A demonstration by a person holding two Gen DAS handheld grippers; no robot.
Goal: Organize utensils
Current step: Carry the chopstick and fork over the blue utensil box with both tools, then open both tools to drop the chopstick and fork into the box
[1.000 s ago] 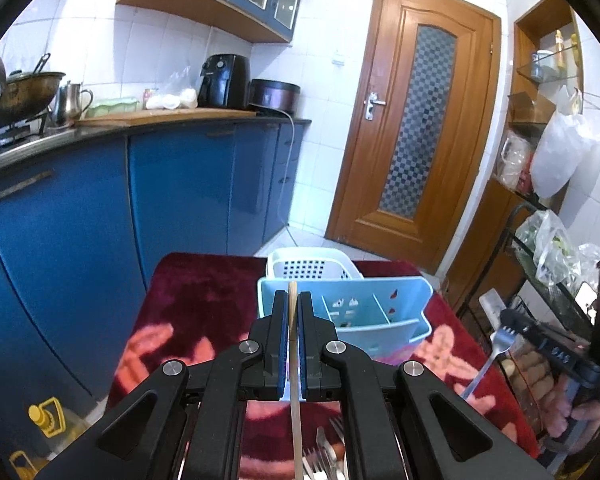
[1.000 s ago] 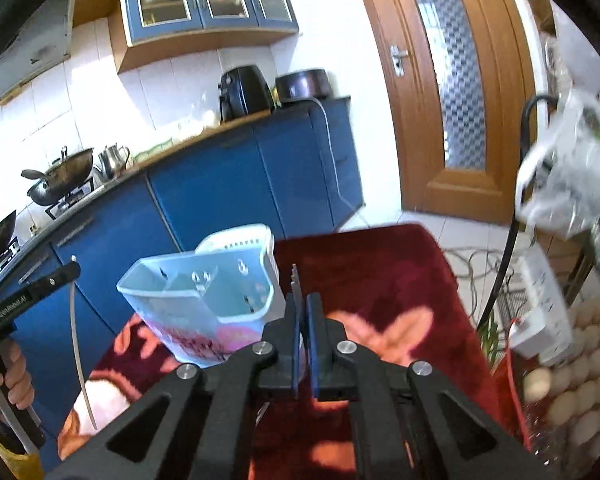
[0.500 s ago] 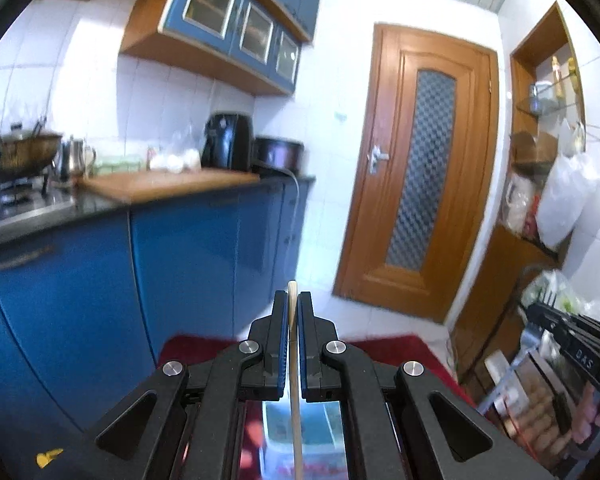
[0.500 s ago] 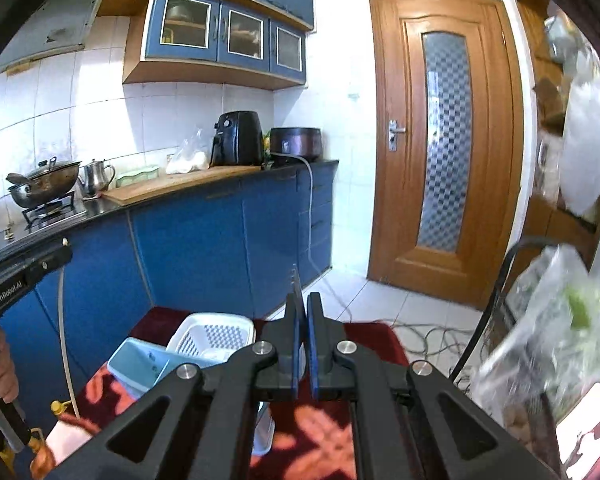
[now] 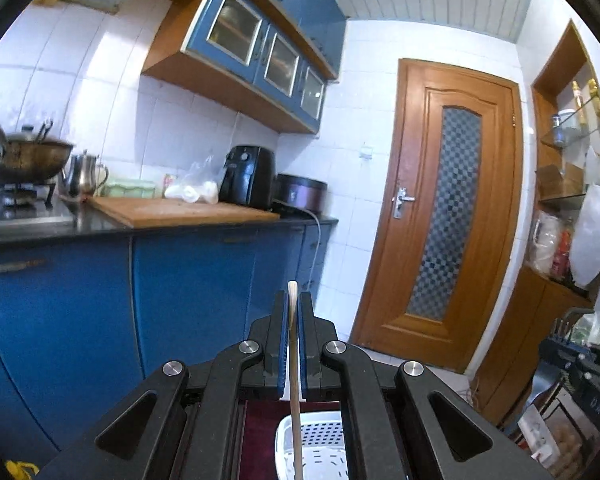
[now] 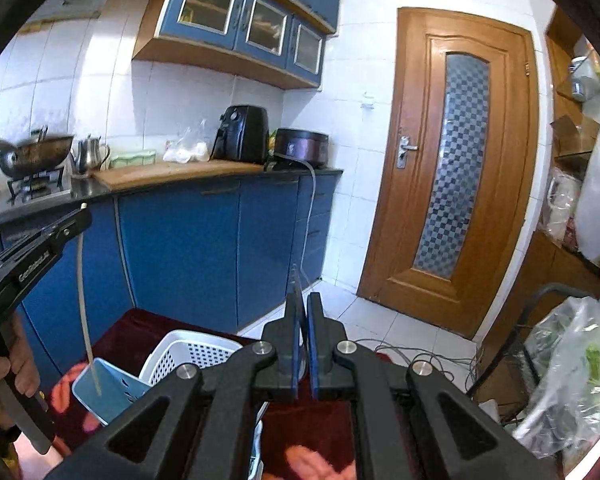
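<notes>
We hold a two-finger gripper in each hand above a small table covered with a dark red cloth (image 6: 148, 330), in a kitchen with blue cabinets (image 6: 180, 248) and a wooden door (image 6: 460, 168). Our left gripper (image 5: 294, 312) is closed tight on a thin pale chopstick (image 5: 295, 400), which hangs straight down from the jaws. In the right wrist view the chopstick's lower tip sits in front of the light blue utensil caddy (image 6: 104, 394); whether it is inside a compartment or above the rim, we cannot tell. A white perforated basket (image 6: 188, 354) stands just behind the caddy, touching or nearly so. Our right gripper (image 6: 303, 308) is also clamped shut, with a slim metal utensil poking up between its pads; from here we cannot say if it is a fork or a spoon.

We judge that we are mid-carry, each hand bringing one piece to the caddy. The next move calls for steadying the hanging chopstick over one slot, lowering it until it is well inside, then opening the left jaws; the metal piece should go to a separate slot
</notes>
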